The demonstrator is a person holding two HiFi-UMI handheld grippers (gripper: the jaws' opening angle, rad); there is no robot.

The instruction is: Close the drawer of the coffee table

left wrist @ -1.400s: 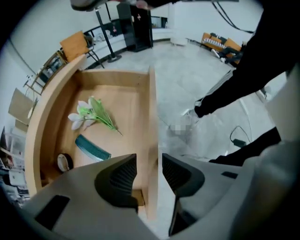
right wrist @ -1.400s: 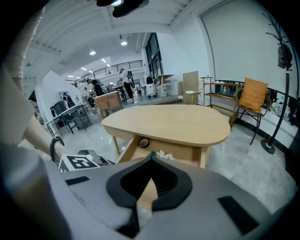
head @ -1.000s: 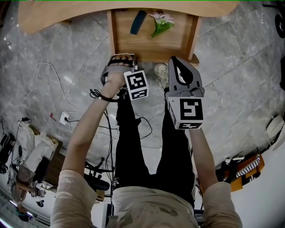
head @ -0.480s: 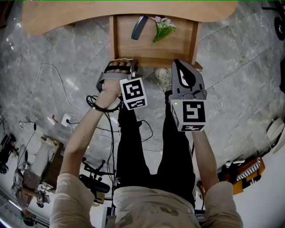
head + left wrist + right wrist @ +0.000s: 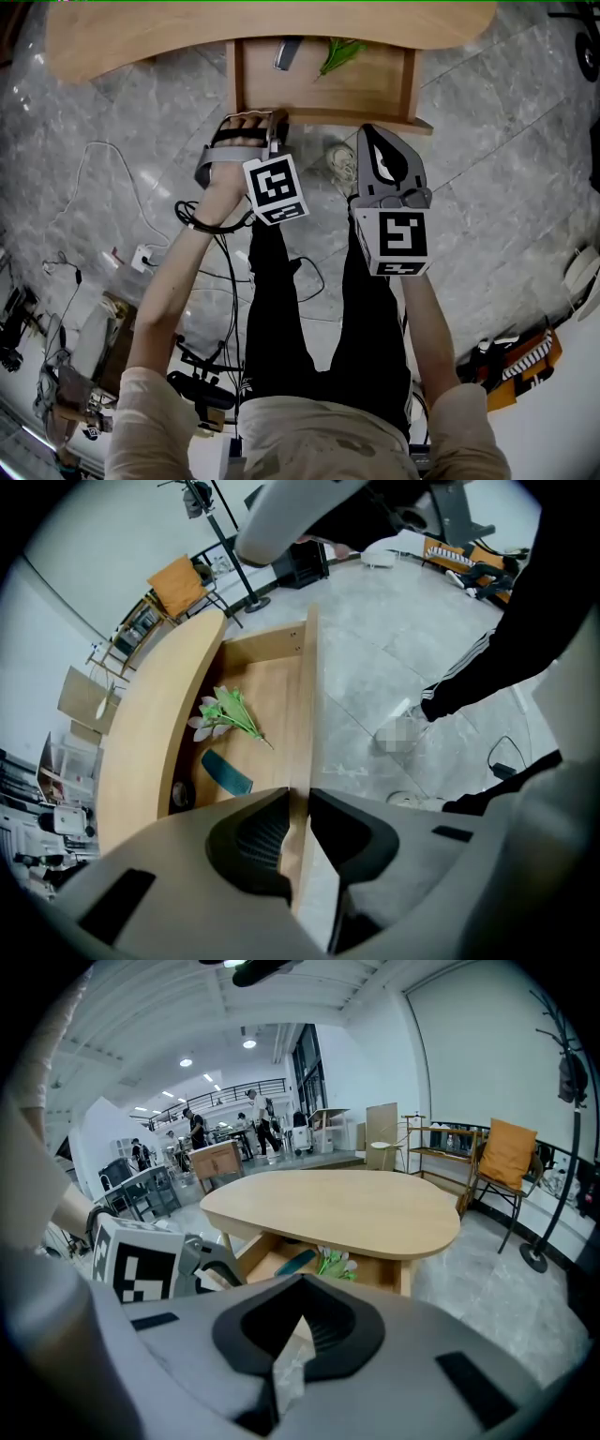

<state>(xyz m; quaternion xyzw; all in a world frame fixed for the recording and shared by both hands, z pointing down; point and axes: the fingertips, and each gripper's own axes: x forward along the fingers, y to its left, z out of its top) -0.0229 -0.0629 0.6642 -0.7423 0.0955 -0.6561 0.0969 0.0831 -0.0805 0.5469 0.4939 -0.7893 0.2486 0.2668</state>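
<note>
Grey marbled floor (image 5: 506,159) fills most of the head view, with loose cables (image 5: 94,169) trailing across it on the person's left. The coffee table (image 5: 112,37), a pale wooden top with rounded ends, runs along the far edge of that view. Its drawer (image 5: 347,116) stands partly pulled out from under the top toward the person, so the inside of it is open to view. The left gripper (image 5: 275,124) points steeply down at the left end of the drawer's front panel. In the left gripper view its jaws straddle that panel: the top edge of the board runs straight between them, one jaw inside the drawer and one outside, and they are drawn in narrow and clamped on the wood. The right gripper (image 5: 367,131) hangs over the floor just in front of the drawer's right half, apart from it; its jaws meet at the tips with nothing held. A pale shoe (image 5: 342,159) shows on the floor between the two grippers. Inside the drawer lie a green sprig with pale flowers (image 5: 225,710) and, beside it, a dark flat oblong object (image 5: 227,772).
</note>
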